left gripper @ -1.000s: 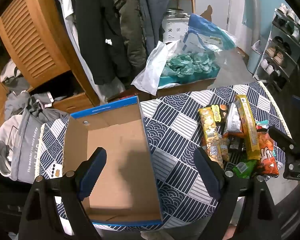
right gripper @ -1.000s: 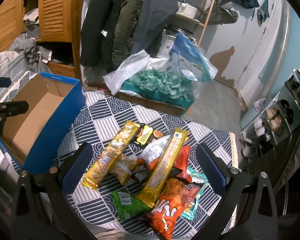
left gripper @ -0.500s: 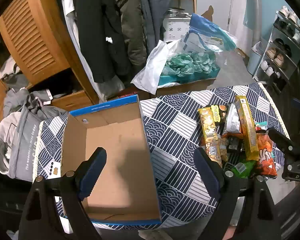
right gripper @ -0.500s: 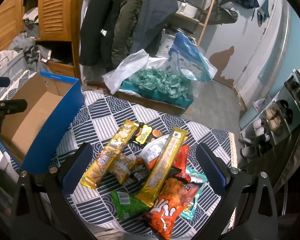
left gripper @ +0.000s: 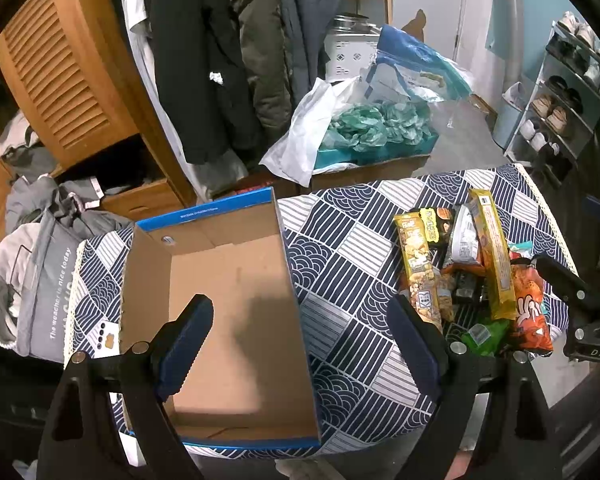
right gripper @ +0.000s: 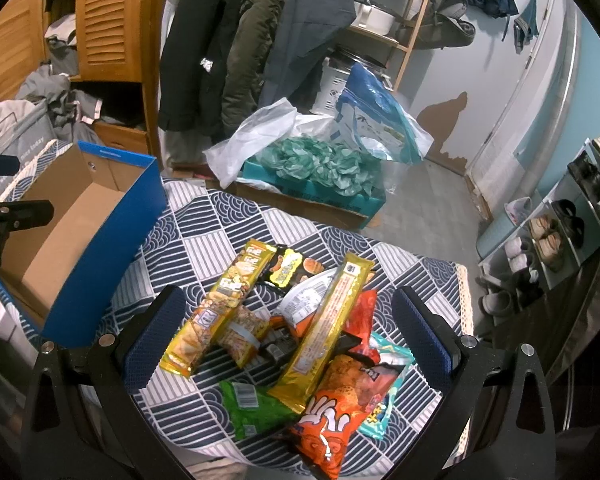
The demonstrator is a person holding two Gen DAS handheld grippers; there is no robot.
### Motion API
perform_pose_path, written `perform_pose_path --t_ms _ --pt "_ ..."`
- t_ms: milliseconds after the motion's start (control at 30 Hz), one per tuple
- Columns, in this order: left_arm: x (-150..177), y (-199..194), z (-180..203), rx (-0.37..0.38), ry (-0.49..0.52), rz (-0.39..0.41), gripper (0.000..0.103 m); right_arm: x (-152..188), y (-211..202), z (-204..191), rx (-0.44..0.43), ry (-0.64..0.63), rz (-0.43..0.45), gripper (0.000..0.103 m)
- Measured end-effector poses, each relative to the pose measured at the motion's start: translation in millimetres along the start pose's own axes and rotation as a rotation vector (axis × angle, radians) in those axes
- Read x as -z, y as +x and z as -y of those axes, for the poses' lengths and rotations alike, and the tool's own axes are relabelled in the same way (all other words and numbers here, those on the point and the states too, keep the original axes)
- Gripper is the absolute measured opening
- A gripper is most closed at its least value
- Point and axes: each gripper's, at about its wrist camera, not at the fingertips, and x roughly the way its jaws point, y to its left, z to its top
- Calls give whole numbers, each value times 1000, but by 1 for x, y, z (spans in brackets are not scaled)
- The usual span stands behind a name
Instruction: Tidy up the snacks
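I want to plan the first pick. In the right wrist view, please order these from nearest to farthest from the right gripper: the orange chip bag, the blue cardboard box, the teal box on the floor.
1. Orange chip bag: under the right gripper, between its open fingers.
2. Blue cardboard box: on the table, to the left.
3. Teal box: on the floor beyond the table.

the small black snack packet (right gripper: pixel 278 346) lies mostly buried beneath the long gold wrapper (right gripper: pixel 324 322), its label unreadable. the teal foil pouch (right gripper: pixel 384 408) is half covered by the orange crisp bag (right gripper: pixel 336 416). small print on every wrapper is too tiny to read.
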Motion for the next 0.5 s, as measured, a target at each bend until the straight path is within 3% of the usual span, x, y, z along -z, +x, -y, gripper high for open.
perform_pose_path --t_ms 500 --pt "2 0 3 3 2 -4 90 7 1 10 11 7 -9 101"
